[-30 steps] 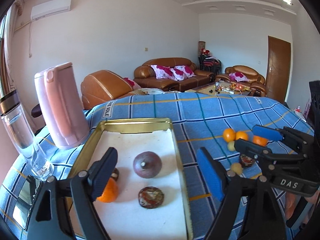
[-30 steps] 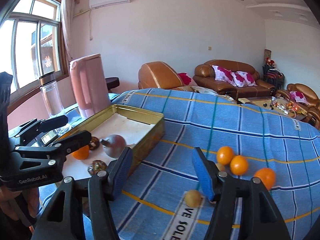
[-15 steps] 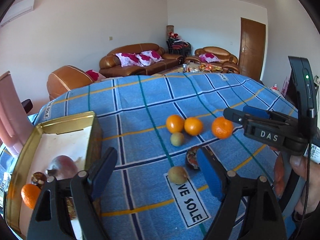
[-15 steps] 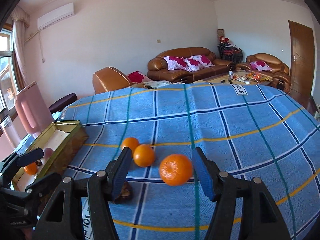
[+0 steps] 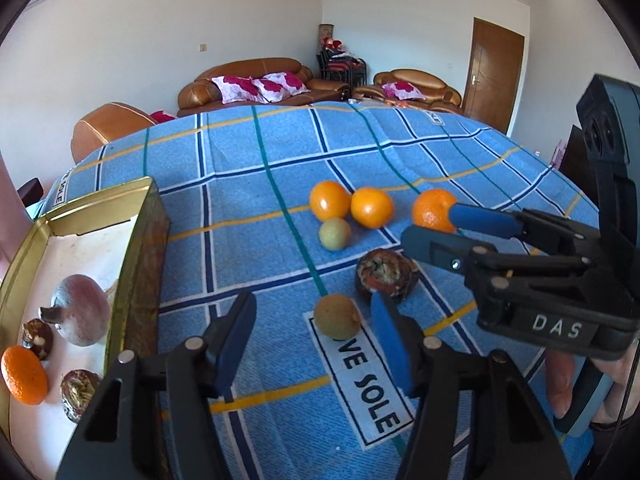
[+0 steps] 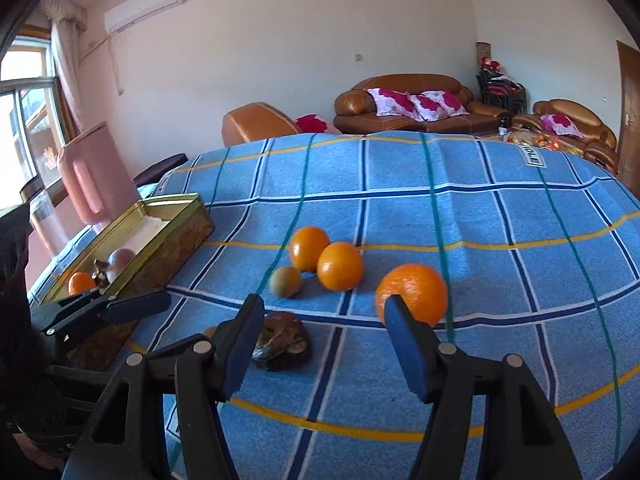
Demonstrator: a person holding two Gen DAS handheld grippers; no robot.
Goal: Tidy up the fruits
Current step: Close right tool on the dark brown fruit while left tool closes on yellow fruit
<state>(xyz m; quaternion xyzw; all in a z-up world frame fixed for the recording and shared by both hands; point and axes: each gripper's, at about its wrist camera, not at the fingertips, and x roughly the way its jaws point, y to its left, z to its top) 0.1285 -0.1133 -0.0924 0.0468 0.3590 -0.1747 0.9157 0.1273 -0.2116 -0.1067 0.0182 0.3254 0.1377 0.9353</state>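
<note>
My left gripper (image 5: 312,320) hovers low over the blue checked cloth, its jaws closing. A small green-brown fruit (image 5: 336,316) lies between them near the right pad, and the left pad stands clear of it. My right gripper (image 6: 324,312) is open, with nothing pressed between its pads. An orange (image 6: 412,294) sits just past its right fingertip and a brown wrinkled fruit (image 6: 282,340) lies by its left finger. Two more oranges (image 5: 329,201) (image 5: 372,207) and a small green fruit (image 5: 335,233) lie behind. The gold tin (image 5: 148,216) at left holds an orange, a reddish round fruit and brown fruits.
A pink kettle (image 6: 96,176) stands behind the tin near the window. The cloth-covered table drops off at its far and right edges. Brown sofas stand beyond it. A person's fingers (image 5: 560,384) hold the right gripper's handle.
Both views have swung from the tin to the loose fruit. My left gripper's jaws have narrowed around the small fruit. My right gripper has come lower and closer to the single orange.
</note>
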